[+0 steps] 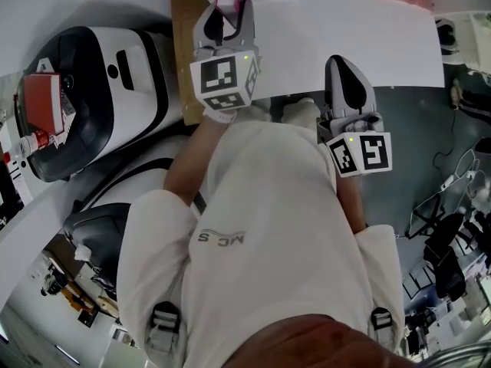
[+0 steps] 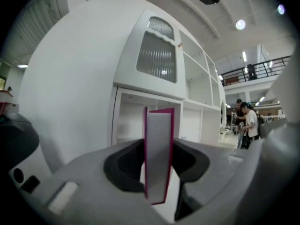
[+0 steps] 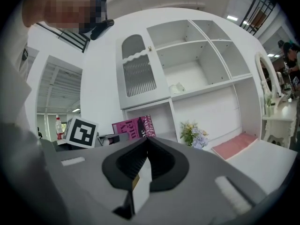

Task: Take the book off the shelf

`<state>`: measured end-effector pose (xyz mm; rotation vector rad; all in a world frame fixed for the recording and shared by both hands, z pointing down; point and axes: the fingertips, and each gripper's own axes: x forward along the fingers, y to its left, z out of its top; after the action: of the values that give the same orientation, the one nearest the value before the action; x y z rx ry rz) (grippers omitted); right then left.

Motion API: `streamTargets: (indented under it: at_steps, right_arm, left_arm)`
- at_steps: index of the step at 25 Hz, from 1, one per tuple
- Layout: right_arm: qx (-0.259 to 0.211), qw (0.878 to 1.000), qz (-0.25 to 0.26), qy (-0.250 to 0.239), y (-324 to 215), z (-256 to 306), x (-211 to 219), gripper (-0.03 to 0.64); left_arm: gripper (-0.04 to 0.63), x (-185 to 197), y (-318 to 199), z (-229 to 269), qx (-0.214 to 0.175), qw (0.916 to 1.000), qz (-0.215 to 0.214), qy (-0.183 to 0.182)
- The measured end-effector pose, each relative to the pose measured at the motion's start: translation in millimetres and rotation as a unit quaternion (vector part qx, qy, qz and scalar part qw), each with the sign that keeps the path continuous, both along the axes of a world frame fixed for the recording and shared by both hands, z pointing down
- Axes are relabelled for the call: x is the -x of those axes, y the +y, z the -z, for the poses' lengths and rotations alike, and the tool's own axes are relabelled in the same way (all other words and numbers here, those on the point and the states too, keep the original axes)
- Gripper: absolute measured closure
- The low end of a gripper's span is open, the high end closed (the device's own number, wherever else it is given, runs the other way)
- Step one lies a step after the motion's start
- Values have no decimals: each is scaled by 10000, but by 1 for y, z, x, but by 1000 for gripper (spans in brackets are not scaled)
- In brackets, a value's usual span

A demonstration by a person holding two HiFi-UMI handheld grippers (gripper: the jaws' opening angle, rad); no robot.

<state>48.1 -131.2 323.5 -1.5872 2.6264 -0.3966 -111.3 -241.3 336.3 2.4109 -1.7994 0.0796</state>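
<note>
Left tongs (image 1: 229, 15) grip the book (image 2: 159, 151) upright, page edge toward me, 1 magenta cover against each pad. The book hangs in the tongs in front of the lower left bay of the shelf (image 3: 206, 86). I cannot tell how far clear of it. Right tongs (image 3: 144, 144) are closed with nothing between them, beside the left. 1 bunch of flowers (image 3: 194, 134) stands in the next bay.

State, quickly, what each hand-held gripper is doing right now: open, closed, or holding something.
Left hand-held gripper: closed on the book.
Right hand-held gripper: closed, empty.
</note>
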Motion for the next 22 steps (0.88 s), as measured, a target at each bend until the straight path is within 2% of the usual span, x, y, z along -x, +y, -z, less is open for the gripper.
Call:
streamTargets:
  at_steps: [10, 22]
  right_arm:
    - [-23, 9996, -242, -156, -8, 2, -8, 619]
    - [-120, 9995, -185, 230, -16, -4, -9, 620]
  left_arm:
    - [446, -6, 47, 12, -188, 9991, -390, -2]
    - [446, 0, 81, 1, -60, 9987, -505, 94]
